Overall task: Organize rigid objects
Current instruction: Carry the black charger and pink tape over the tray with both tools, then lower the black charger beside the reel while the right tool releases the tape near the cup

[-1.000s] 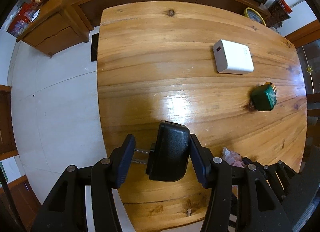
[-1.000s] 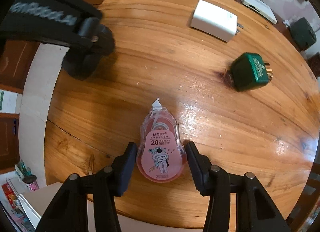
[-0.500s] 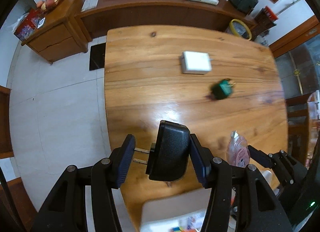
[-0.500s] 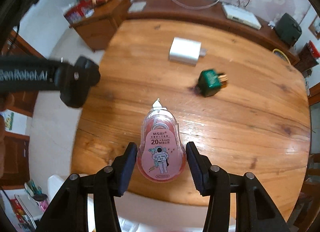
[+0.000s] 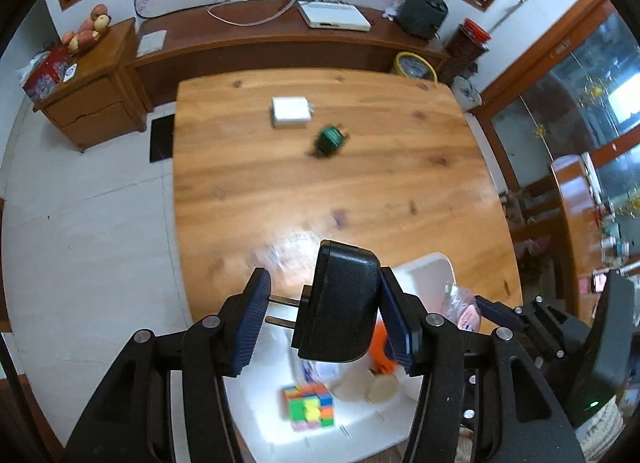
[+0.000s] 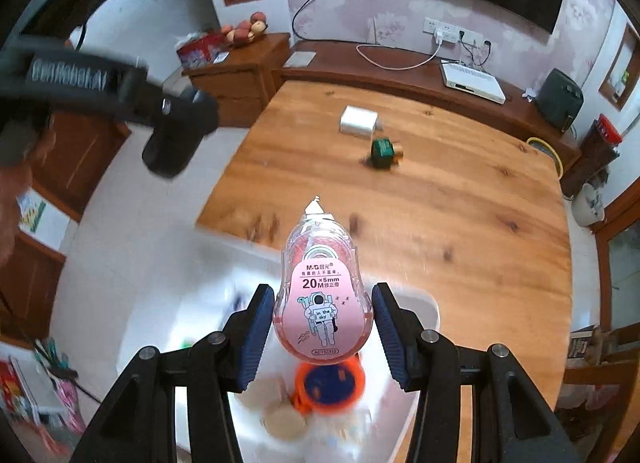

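The left tongs point(image 5: 324, 317) are clamped on a black plug adapter point(image 5: 340, 303), a matte rounded block whose two metal prongs stick out sideways toward the left pad, its long axis running away from the camera. The right tongs point(image 6: 324, 333) grip a pink correction tape dispenser point(image 6: 322, 291), clear-shelled and teardrop-shaped with an astronaut label, its long axis pointing forward and the white tip leading. Both are held in the air above a white bin point(image 5: 428, 275) at the near edge of the wooden counter point(image 5: 360, 183). The bin's contents are blurred; a colourful cube point(image 5: 308, 407) and an orange round item point(image 6: 330, 383) show, partly hidden. A white charger point(image 5: 291, 112) and a green object point(image 5: 331, 139) lie on the counter beyond.
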`<action>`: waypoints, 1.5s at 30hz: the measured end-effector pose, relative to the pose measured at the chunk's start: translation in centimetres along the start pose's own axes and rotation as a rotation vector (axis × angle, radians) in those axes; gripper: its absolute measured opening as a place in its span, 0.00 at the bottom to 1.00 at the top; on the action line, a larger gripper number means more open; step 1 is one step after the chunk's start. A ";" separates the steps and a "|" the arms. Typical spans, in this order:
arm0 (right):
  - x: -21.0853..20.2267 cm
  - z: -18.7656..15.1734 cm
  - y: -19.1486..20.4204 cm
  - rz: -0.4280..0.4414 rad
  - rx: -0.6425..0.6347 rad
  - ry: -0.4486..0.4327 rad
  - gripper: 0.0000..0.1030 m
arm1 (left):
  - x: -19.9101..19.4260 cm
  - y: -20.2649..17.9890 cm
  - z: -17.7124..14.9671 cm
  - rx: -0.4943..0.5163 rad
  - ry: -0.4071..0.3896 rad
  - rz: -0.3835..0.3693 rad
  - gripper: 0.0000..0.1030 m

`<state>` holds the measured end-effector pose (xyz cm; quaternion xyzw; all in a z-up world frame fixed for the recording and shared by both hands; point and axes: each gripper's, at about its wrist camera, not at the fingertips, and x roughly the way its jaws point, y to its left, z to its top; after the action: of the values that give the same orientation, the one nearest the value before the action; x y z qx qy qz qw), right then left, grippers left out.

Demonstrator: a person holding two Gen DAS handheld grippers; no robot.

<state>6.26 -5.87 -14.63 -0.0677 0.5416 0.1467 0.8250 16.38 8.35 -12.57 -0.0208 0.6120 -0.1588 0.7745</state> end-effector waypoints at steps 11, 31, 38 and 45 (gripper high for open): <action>0.9 -10.2 0.5 -0.068 -0.008 0.086 0.50 | 5.1 -4.7 -7.2 0.044 0.110 0.067 0.56; 5.1 -14.4 1.3 -0.114 -0.013 0.247 0.50 | 13.4 -5.6 -12.8 0.064 0.254 0.206 0.56; 4.8 -13.9 1.2 -0.132 -0.012 0.237 0.59 | 14.4 -5.4 -12.6 0.068 0.277 0.235 0.57; 4.0 -13.5 0.3 -0.130 0.016 0.198 0.62 | 14.5 -5.7 -11.8 0.074 0.281 0.264 0.79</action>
<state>-4.14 -8.55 -23.66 -0.1101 0.6159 0.0813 0.7759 6.73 0.88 -27.91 0.1107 0.7051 -0.0795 0.6958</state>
